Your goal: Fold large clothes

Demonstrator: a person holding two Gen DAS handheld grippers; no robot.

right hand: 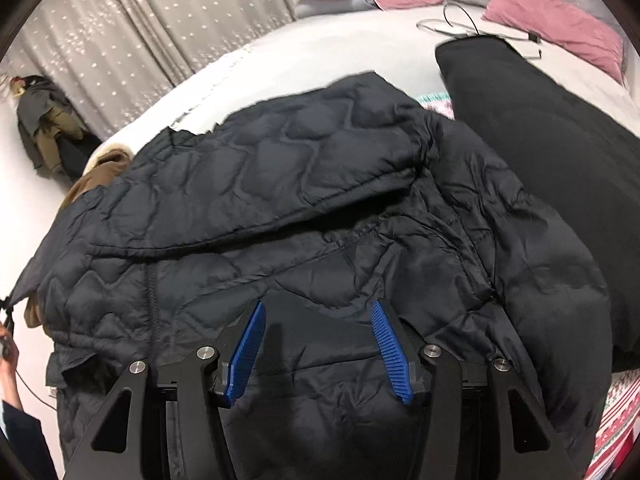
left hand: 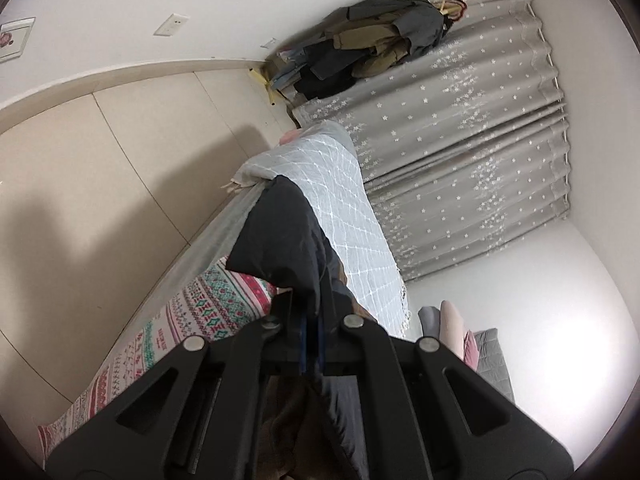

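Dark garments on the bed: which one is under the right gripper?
The quilted black jacket, with stitched wavy puffs; the right gripper hangs open above it. The plain smooth black garment lies farther back, beside the pink pillows.

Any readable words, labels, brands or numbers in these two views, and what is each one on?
None can be read.
Patterned blanket: small dark print among the pattern, too blurred to read.
Wall picture: no legible text.
Black quilted jacket: no label or brand visible.
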